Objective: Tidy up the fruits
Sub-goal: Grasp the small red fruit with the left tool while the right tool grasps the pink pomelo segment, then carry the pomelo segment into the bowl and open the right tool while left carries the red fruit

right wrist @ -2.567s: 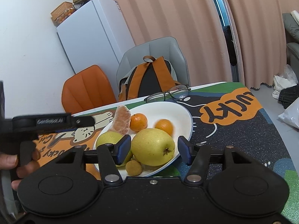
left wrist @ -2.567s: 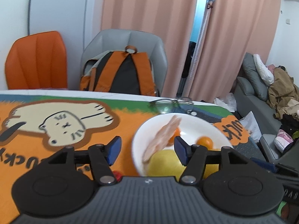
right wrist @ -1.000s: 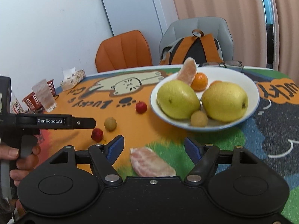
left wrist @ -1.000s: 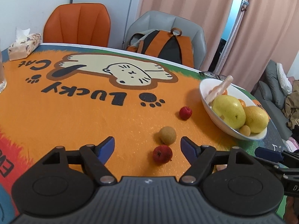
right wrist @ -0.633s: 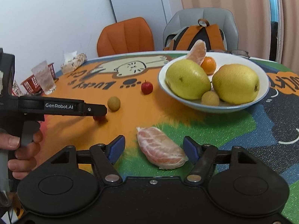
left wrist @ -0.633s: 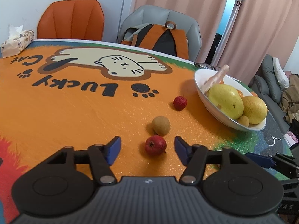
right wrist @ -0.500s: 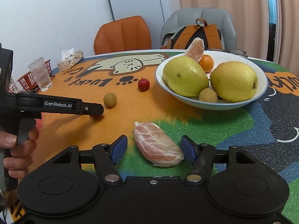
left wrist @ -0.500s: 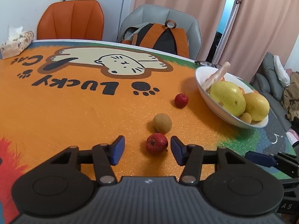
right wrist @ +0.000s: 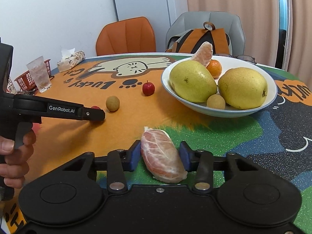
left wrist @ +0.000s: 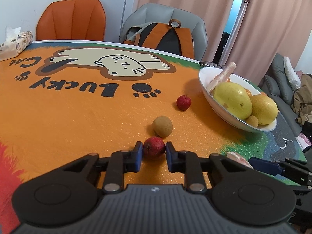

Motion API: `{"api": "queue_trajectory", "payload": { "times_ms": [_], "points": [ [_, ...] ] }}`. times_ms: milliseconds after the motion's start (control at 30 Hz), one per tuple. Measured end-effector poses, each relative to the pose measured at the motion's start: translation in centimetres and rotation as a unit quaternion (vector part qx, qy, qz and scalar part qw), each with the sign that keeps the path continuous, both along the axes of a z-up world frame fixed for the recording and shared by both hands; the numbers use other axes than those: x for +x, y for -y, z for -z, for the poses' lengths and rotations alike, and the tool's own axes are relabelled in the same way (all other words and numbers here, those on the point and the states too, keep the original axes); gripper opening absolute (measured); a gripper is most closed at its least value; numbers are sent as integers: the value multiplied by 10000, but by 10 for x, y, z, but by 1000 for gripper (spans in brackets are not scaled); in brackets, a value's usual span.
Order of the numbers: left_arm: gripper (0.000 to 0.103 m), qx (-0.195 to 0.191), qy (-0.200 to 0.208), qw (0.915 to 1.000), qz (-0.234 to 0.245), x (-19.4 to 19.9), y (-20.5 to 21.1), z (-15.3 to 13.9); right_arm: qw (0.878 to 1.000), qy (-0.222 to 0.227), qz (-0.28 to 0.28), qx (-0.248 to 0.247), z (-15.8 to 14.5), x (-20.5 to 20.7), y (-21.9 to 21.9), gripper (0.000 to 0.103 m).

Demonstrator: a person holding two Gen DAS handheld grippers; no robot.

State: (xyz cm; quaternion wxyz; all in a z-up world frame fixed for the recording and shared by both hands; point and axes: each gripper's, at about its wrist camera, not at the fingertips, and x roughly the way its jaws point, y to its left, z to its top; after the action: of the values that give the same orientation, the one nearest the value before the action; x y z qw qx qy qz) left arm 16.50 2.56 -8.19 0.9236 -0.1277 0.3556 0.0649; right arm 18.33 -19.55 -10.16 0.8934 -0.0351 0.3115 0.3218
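Note:
My left gripper (left wrist: 153, 153) is shut on a small red fruit (left wrist: 154, 147) that rests on the orange mat. A tan round fruit (left wrist: 162, 126) lies just beyond it, and a second red fruit (left wrist: 183, 102) farther on. My right gripper (right wrist: 160, 156) has closed around a peeled pomelo segment (right wrist: 161, 155) lying on the green part of the mat. The white bowl (right wrist: 271, 99) holds two yellow pears, a small orange, a tan fruit and another pomelo segment. The bowl also shows in the left wrist view (left wrist: 220, 110).
A tissue box (right wrist: 71, 60), a glass (right wrist: 39, 74) and a red basket (right wrist: 25, 80) stand at the table's far left. An orange chair (left wrist: 71, 19) and a grey chair with a backpack (left wrist: 165, 35) stand behind the table. Eyeglasses (right wrist: 243, 58) lie behind the bowl.
Both grippers have moved down and forward from over the bowl to the loose fruit. The left has closed on the red fruit, the right around the pomelo segment.

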Motion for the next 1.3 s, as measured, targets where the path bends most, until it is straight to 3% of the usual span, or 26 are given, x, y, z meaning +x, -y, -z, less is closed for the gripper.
{"api": "queue_trajectory", "payload": {
  "times_ms": [67,167,900,1300],
  "points": [
    [24,-52,6,10000,32,-2,1,-1,9999,52,3,99,-5,-2,3,31],
    [24,-78,52,9999,57,-4,1,-3,9998,-1,0,177,-9,0,5,27],
    [24,-162,69,9998,88,-6,2,-4,9880,-684,751,1160,-3,30,64,26],
    [24,-200,224,9993,218,-7,11,-15,9852,-501,682,1491,-17,27,72,23]
  ]
}}
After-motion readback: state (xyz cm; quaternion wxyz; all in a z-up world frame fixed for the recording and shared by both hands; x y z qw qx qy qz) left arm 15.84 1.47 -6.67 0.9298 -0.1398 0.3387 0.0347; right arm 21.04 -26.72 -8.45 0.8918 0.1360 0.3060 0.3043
